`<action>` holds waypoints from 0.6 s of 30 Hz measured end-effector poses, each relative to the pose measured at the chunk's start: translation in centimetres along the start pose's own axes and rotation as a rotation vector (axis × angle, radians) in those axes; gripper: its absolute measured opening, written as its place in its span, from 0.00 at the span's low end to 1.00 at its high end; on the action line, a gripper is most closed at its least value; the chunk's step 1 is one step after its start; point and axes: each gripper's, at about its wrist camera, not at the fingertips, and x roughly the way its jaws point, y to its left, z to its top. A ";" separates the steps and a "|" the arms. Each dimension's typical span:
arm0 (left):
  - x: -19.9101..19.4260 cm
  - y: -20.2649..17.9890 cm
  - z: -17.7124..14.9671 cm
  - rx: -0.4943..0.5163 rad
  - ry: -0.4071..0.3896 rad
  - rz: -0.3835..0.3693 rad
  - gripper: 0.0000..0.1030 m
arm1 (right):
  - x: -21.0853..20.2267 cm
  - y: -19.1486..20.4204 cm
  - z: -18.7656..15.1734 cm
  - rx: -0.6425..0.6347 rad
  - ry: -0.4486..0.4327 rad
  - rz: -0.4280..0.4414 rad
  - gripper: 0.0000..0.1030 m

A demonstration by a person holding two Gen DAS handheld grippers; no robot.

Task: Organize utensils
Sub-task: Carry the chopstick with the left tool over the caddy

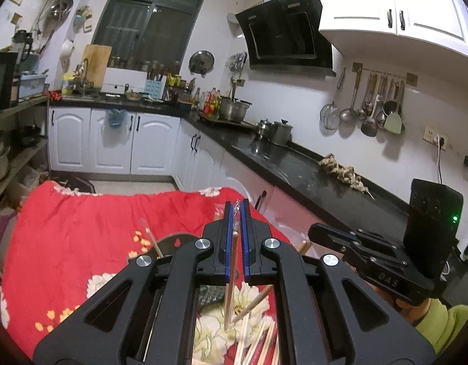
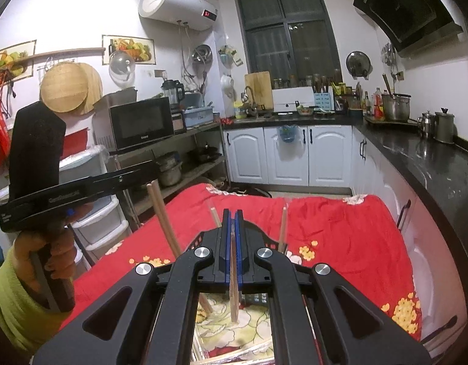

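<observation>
the left gripper (image 1: 237, 237) has its blue-padded jaws pressed together on a pair of wooden chopsticks in a clear plastic sleeve (image 1: 229, 298). the sleeve's crinkled top sticks out just past the fingertips, and the sticks hang down below the jaws over the red floral cloth (image 1: 81, 234) covering the table. under and slightly right of this gripper lies a loose heap of more wrapped chopsticks (image 1: 258, 343), pale sticks in clear wrapping.

off to its right, the right gripper (image 1: 322, 232) is seen side-on, held by a hand in a yellow-green sleeve (image 1: 440, 322).

in the right wrist view, the right gripper (image 2: 233, 228) is likewise clamped on a single brown wooden chopstick (image 2: 234, 298), which runs down between the blue pads and ends above the cloth's white flower print. just ahead of and below its fingertips sits a dark utensil holder (image 2: 200, 245), mostly hidden behind the jaws, with several chopsticks standing in it: one thick one (image 2: 162, 219) leaning to the left and a thinner one (image 2: 283, 228) to the right. the left gripper's body is at far left in this view, gripped by a hand (image 2: 48, 252).

beyond both grippers a black countertop (image 1: 294, 164) runs along white cabinets.
</observation>
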 end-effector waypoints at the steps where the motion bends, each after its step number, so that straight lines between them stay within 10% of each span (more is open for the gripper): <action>1: 0.0 0.0 0.3 0.001 -0.005 0.003 0.02 | 0.0 0.1 0.3 -0.003 -0.007 0.001 0.03; 18: -0.4 0.4 5.9 0.037 -0.104 0.069 0.02 | -0.4 -0.7 5.8 0.000 -0.137 -0.023 0.03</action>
